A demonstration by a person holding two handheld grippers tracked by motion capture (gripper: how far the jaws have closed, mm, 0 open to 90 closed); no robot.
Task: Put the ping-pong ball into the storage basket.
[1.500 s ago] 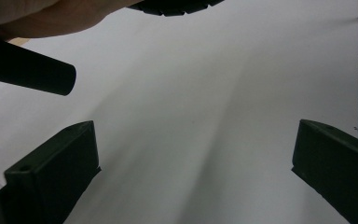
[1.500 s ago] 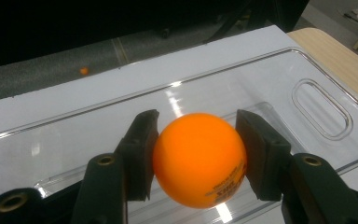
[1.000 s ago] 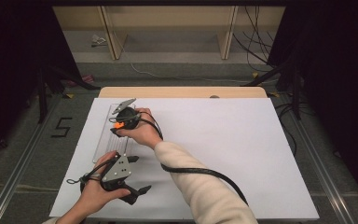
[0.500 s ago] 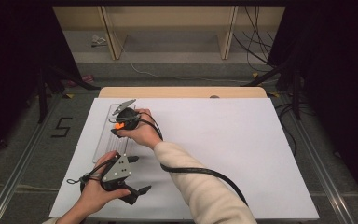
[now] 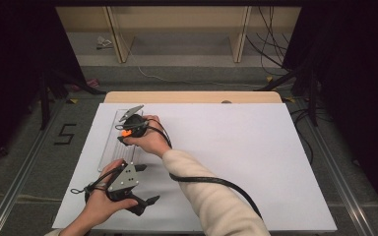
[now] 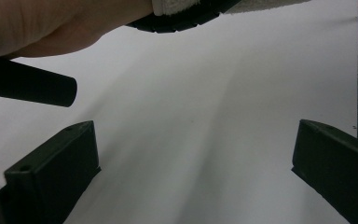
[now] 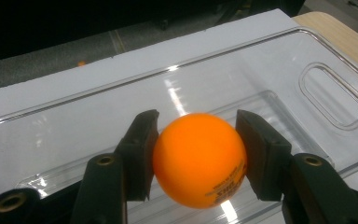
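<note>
An orange ball (image 7: 198, 159) with small dark print sits between the jaws of my right gripper (image 7: 196, 154), which is shut on it, both pads pressing its sides. It hangs over a clear plastic tray (image 7: 261, 84) with a handle slot. From above, the ball (image 5: 126, 132) and right gripper (image 5: 128, 132) are over the tray (image 5: 109, 147) at the sheet's left. My left gripper (image 5: 147, 184) rests near the front left edge, jaws wide apart over bare white sheet (image 6: 196, 140), nothing between them. The right arm's sleeve and cable cross the top of the left gripper view.
A white sheet (image 5: 256, 157) covers the table, with a wooden strip (image 5: 192, 97) along its far edge. Dark floor, cables and shelf legs lie beyond. The right gripper's black cable (image 5: 211, 181) loops across the sheet beside the forearm.
</note>
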